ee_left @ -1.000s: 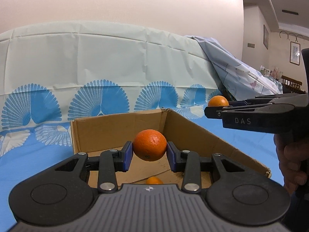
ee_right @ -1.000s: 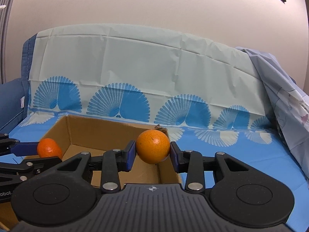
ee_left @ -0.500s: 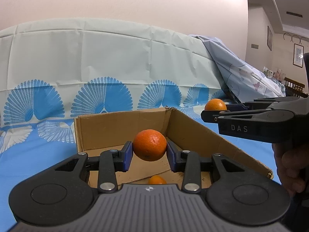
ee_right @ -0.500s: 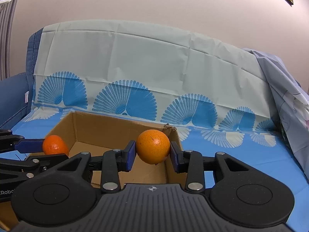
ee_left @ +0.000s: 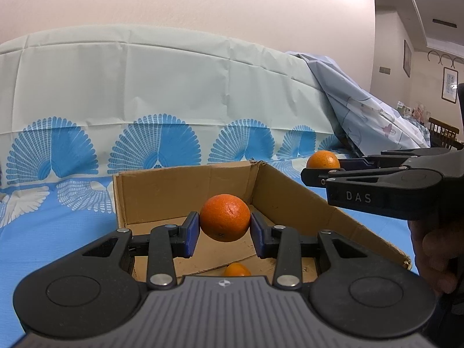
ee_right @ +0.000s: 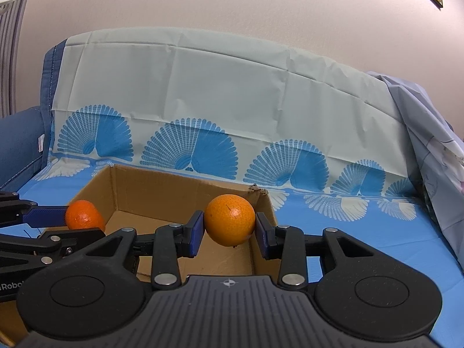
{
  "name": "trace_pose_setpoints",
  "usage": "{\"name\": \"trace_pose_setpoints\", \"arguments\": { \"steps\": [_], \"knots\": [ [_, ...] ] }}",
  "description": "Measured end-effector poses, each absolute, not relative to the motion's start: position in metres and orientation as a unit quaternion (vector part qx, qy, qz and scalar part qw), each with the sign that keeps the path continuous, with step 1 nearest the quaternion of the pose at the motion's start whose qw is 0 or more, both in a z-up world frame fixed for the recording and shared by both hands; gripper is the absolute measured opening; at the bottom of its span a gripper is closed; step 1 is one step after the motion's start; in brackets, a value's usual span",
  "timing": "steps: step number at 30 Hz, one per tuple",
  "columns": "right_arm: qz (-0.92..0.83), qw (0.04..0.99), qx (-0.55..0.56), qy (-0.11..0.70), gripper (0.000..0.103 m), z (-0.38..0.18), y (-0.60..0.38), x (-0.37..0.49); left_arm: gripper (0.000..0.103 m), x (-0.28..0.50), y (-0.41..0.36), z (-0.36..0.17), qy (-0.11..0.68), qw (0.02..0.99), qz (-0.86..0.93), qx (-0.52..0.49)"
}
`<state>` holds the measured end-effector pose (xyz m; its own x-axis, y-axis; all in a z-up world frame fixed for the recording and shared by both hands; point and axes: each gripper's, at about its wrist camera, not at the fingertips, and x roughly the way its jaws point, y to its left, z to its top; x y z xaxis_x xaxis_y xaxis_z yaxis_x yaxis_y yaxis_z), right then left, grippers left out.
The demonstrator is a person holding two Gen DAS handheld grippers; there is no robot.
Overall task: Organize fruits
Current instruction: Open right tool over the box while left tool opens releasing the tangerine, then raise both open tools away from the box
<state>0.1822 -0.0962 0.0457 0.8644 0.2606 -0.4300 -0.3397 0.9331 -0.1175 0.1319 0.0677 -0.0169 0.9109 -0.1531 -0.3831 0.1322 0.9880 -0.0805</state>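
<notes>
Oranges in both tools: the left tool (ee_left: 225, 229) pinches a darker orange (ee_left: 225, 217) between its blue pads, hanging over the open box (ee_left: 293, 191). Just to its right, the right tool (ee_right: 229, 230) clamps a paler orange (ee_right: 230, 219) above the box's near-right corner. Below the left tool, a third orange (ee_left: 237, 269) lies on the box floor, half hidden.

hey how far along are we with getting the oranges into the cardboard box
Done: one small orange already lies on the floor of the cardboard box. In hand: the left gripper holds an orange above the box, and the right gripper holds another orange near the box's right wall. Left: both held oranges are not yet released. No other loose fruit shows on the blue cloth.
</notes>
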Motion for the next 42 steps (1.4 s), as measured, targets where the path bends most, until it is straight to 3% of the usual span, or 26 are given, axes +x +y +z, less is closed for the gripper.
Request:
{"name": "trace_pose_setpoints", "arguments": {
  "steps": [14, 15, 17, 18, 27, 29, 32, 34, 37, 42],
  "knots": [
    [0.161, 0.96, -0.098, 0.208, 0.039, 0.045, -0.094, 0.182, 0.042, 0.133, 0.068, -0.017, 0.2, 0.977, -0.073, -0.027],
    [0.162, 0.959, -0.098, 0.209, 0.039, 0.046, -0.094, 0.182, 0.044, 0.133, 0.068, -0.017, 0.202, 0.976, -0.073, -0.027],
    [0.162, 0.958, -0.099, 0.216, 0.042, 0.044, -0.093, 0.184, 0.06, 0.135, 0.068, -0.018, 0.208, 0.975, -0.074, -0.028],
    [0.162, 0.956, -0.102, 0.224, 0.052, 0.043, -0.092, 0.185, 0.065, 0.134, 0.067, -0.017, 0.205, 0.976, -0.071, -0.028],
    [0.148, 0.96, -0.095, 0.219, 0.056, 0.043, -0.09, 0.186, 0.065, 0.127, 0.07, -0.016, 0.174, 0.983, -0.058, -0.024],
    [0.146, 0.961, -0.089, 0.218, 0.056, 0.044, -0.088, 0.185, 0.064, 0.123, 0.075, -0.015, 0.167, 0.984, -0.053, -0.026],
    [0.148, 0.962, -0.078, 0.214, 0.056, 0.047, -0.083, 0.181, 0.053, 0.115, 0.084, -0.012, 0.16, 0.986, -0.036, -0.022],
    [0.153, 0.963, -0.071, 0.208, 0.056, 0.05, -0.077, 0.176, 0.037, 0.108, 0.093, -0.008, 0.156, 0.987, -0.022, -0.021],
    [0.162, 0.965, -0.059, 0.199, 0.055, 0.054, -0.067, 0.168, 0.026, 0.097, 0.109, 0.0, 0.151, 0.988, -0.007, -0.015],
    [0.19, 0.963, -0.034, 0.187, 0.039, 0.062, -0.046, 0.151, 0.024, 0.089, 0.144, 0.02, 0.155, 0.987, 0.013, 0.023]
  ]
}}
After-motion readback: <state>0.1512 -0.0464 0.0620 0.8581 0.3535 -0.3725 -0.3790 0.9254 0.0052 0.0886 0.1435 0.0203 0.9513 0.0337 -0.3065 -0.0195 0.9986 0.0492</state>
